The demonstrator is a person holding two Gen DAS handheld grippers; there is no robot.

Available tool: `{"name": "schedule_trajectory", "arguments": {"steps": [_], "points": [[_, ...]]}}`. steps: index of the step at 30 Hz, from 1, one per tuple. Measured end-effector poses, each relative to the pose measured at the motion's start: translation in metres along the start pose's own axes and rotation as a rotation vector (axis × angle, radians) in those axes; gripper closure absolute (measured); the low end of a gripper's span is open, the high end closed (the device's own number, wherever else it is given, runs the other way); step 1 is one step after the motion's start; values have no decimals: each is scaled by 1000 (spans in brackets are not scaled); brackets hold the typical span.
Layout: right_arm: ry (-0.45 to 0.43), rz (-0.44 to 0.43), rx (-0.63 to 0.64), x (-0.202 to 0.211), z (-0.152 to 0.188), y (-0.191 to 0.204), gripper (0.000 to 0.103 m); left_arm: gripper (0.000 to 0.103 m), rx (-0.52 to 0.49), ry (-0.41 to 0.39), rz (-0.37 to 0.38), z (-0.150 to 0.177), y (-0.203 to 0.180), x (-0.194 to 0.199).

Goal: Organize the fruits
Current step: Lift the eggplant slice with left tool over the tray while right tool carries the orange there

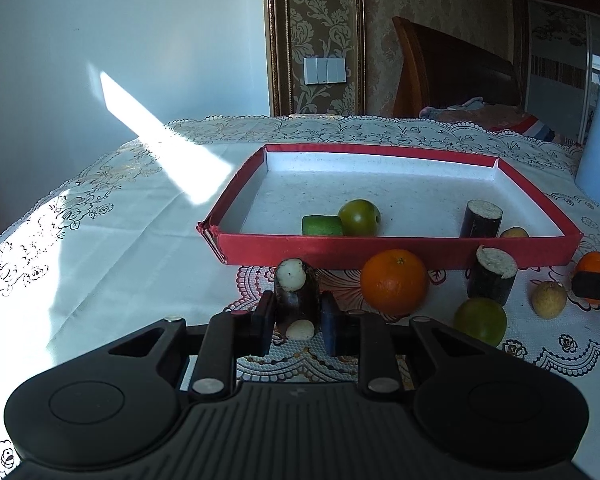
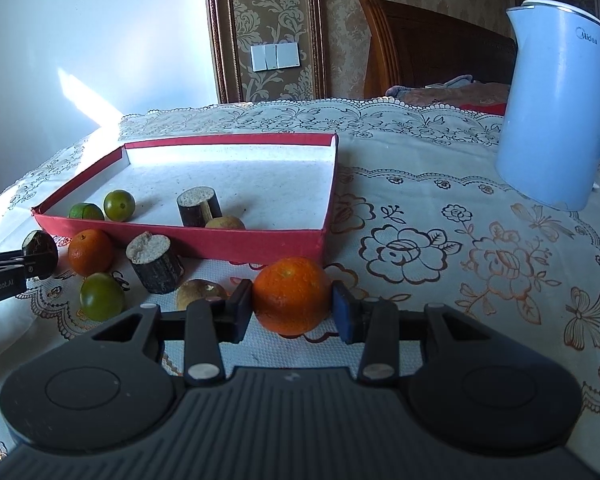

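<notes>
A shallow red tray (image 1: 388, 249) (image 2: 236, 245) with a white floor holds a green fruit (image 1: 359, 217), a green block (image 1: 322, 225), a dark sugarcane piece (image 1: 482, 219) and a small yellow-brown fruit (image 2: 225, 223). My left gripper (image 1: 297, 323) is shut on a dark sugarcane piece (image 1: 296, 298) just in front of the tray. My right gripper (image 2: 293, 312) is shut on an orange (image 2: 292, 295) near the tray's front right corner. On the cloth lie another orange (image 1: 394, 282), a sugarcane piece (image 1: 494, 280), a green fruit (image 1: 480, 320) and a yellow-brown fruit (image 1: 549, 299).
A pale blue kettle (image 2: 556, 100) stands at the back right of the lace-covered table (image 2: 440, 200). A white wall is to the left, and a wooden headboard (image 2: 432, 48) lies behind the table.
</notes>
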State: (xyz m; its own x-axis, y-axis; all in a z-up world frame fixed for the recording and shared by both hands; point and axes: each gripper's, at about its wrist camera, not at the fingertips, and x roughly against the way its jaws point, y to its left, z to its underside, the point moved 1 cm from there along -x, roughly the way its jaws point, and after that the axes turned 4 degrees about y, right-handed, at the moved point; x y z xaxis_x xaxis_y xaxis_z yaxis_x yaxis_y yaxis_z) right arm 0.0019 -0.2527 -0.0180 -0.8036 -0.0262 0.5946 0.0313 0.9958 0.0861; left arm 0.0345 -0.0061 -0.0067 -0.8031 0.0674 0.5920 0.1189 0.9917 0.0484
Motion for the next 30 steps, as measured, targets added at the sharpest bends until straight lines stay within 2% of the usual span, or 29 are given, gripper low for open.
{"name": "schedule_trajectory", "arguments": {"steps": [9,20,24,30], "points": [[-51,-27,11,12,-6,16,64,80,1,-21,-6,-2,-10,7],[-87,-40,23,10,-26,29,64,80,-9,-87,7,-38,-34,15],[-96,-31,25,5,-38,31,64,80,-15,-91,12,-55,-46,6],[-89,-21,21,-13,-53,31,64,80,-1,-56,25,-71,-57,-21]]}}
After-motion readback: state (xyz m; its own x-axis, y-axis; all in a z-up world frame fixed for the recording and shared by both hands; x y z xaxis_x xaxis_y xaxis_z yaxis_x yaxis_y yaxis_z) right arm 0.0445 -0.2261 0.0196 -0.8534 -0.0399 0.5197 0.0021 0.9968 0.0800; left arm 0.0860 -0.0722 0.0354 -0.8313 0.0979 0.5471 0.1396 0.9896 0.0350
